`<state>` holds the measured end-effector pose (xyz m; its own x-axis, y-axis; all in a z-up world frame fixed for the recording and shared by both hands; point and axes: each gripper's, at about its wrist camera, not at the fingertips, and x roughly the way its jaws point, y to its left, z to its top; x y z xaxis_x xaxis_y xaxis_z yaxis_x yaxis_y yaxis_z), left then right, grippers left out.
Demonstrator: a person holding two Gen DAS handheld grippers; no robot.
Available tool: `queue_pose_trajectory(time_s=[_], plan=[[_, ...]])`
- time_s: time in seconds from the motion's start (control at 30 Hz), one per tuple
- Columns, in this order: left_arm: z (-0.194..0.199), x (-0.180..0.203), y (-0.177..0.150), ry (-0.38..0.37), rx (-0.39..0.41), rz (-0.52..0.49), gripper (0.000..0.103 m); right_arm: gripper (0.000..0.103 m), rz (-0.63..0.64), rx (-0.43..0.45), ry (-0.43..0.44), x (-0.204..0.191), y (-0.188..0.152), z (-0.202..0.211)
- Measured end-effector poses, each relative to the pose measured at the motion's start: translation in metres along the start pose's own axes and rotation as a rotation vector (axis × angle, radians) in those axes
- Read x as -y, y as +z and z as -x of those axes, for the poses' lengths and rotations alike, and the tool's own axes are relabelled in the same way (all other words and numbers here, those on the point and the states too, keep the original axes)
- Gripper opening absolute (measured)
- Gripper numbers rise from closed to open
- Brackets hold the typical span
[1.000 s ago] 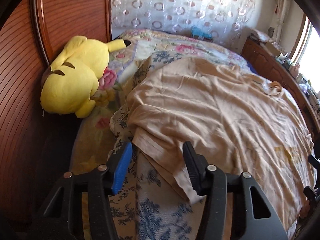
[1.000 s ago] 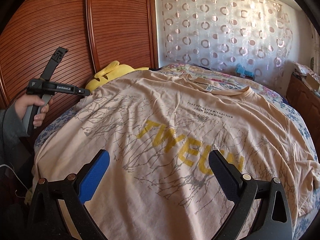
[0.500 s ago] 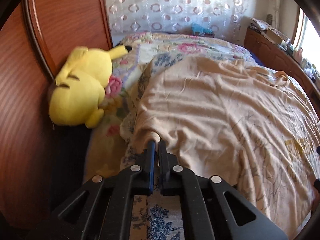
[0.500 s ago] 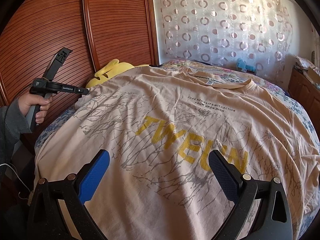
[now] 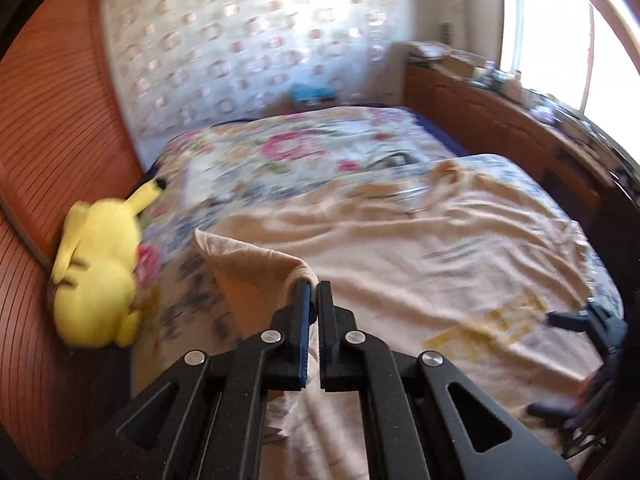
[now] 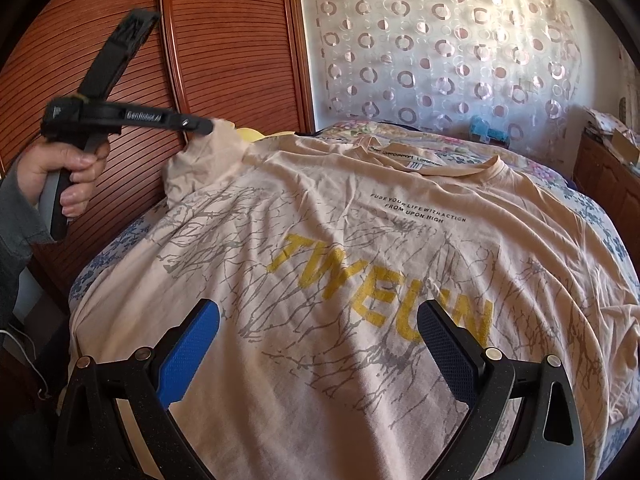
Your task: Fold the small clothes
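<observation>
- Left tongs (image 5: 313,285) are clamped tight on the sleeve edge of the peach T-shirt (image 6: 360,240), lifting that corner off the bed (image 5: 304,148).
- Right tongs (image 6: 318,330) gape wide over the shirt's lower print, gripping nothing.
- Shirt lies spread print-up across the bed, collar towards the curtain (image 6: 440,52).
- Wardrobe doors (image 6: 224,40) hem in the left side; the yellow plush (image 5: 100,272) sits against them.
- The hand (image 6: 68,168) grips the left handle, raised beside the wardrobe.
</observation>
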<state>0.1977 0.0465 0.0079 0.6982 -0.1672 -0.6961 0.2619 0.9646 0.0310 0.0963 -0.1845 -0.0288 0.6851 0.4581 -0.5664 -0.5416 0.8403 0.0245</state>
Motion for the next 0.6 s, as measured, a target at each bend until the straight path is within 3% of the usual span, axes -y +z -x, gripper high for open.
queue_pose_trajectory(time_s=[0.1,0.17,0.23,0.3,0.33,0.37,0.6], plan=[[0.009,0.02,0.009,0.001,0.021,-0.044,0.006,0.099,-0.007,0.002,0.002,0.002,-0.001,0.001],[0.014,0.021,0.008,-0.01,0.023,-0.051,0.02,0.099,-0.017,0.005,0.002,0.003,-0.001,0.002],[0.017,0.016,0.004,-0.016,0.024,-0.053,0.042,0.099,-0.021,0.006,0.006,0.005,-0.001,0.002],[0.017,0.005,-0.005,0.004,0.014,-0.045,0.056,0.099,-0.024,0.006,0.009,0.005,-0.001,0.002],[0.015,0.003,-0.01,0.008,0.004,-0.035,0.07,0.099,-0.025,0.007,0.009,0.005,-0.001,0.002],[0.012,-0.002,-0.015,0.008,-0.008,-0.023,0.075,0.099,-0.025,0.006,0.009,0.005,0.0,0.002],[-0.025,-0.045,-0.07,0.052,-0.151,0.056,0.079,0.099,-0.021,0.012,0.015,0.007,0.005,0.006]])
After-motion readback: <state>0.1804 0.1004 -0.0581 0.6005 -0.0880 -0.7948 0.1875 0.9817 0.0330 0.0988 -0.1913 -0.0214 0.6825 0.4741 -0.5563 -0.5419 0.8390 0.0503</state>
